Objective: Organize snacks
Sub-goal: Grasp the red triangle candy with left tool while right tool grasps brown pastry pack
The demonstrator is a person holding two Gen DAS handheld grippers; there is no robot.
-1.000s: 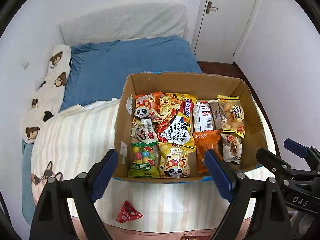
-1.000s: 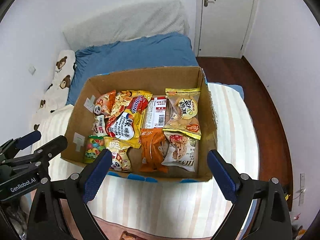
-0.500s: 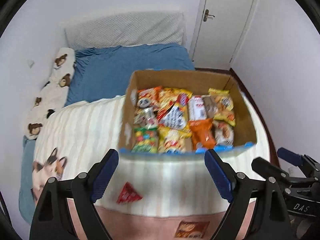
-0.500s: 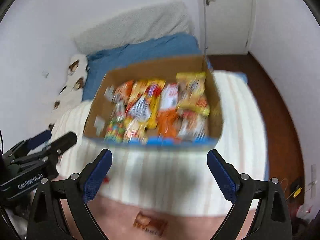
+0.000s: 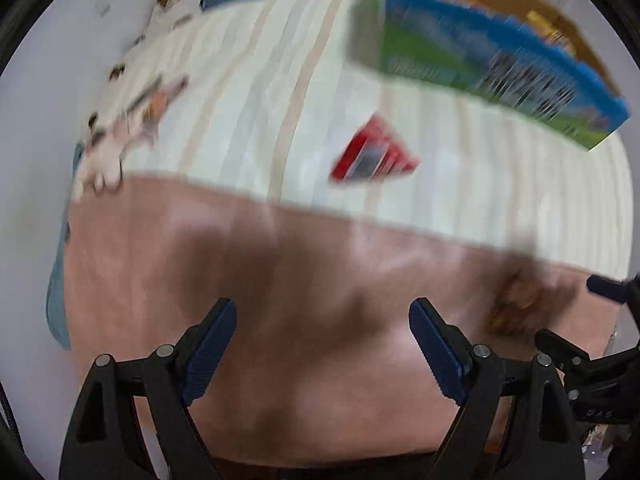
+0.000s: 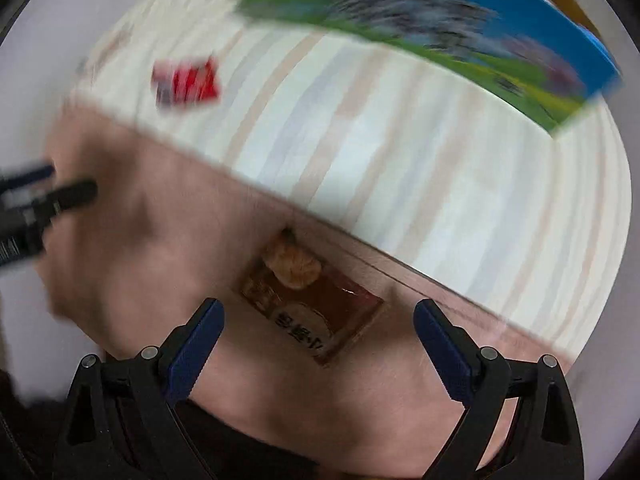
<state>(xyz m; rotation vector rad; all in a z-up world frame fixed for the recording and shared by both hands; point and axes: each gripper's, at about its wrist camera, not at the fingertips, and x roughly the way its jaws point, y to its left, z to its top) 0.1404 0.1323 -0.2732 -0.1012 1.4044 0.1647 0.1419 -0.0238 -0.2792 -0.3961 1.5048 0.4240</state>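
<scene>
A red triangular snack packet (image 5: 374, 154) lies on the striped blanket, in front of the cardboard snack box (image 5: 492, 68); it also shows in the right wrist view (image 6: 186, 82). A brown snack packet (image 6: 310, 300) lies on the pink blanket edge, just ahead of my right gripper (image 6: 318, 340), which is open and empty. It appears blurred in the left wrist view (image 5: 516, 304). My left gripper (image 5: 322, 340) is open and empty over the pink blanket, well short of the red packet. Both views are motion-blurred.
The box's printed blue-and-green front wall (image 6: 420, 28) fills the top of both views. The striped blanket (image 6: 400, 152) meets a pink blanket (image 5: 280, 300) nearer to me. A bear-print pillow (image 5: 168, 12) lies at the far left by the wall.
Both grippers have dropped and tilted down toward the bed's near edge. The box's contents have left view; the red and brown packets are now much closer.
</scene>
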